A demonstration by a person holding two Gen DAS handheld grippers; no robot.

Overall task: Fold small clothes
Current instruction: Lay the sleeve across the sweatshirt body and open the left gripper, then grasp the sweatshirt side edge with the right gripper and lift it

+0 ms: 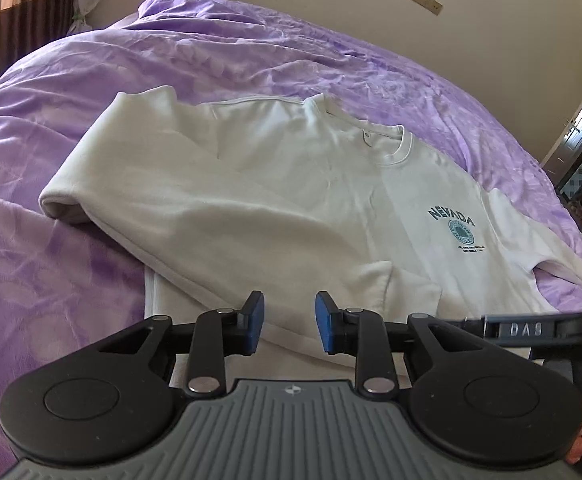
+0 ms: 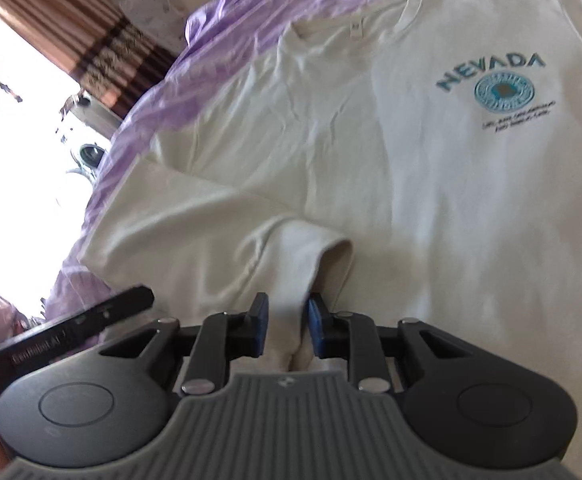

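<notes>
Where the left wrist view looks across the purple patterned bedspread (image 1: 91,260), the white cotton T-shirt with teal NEVADA print (image 1: 291,184) lies spread at the near edge, one side already folded inward. Left gripper (image 1: 289,320): jaws apart, empty, above the hem. Right edge of shirt cut off.

Right wrist view, blurred: right gripper (image 2: 285,322), jaws clamped on a raised fold of the shirt. Likely step: second lengthwise fold; next, carry this fold across. Hem hidden.
</notes>
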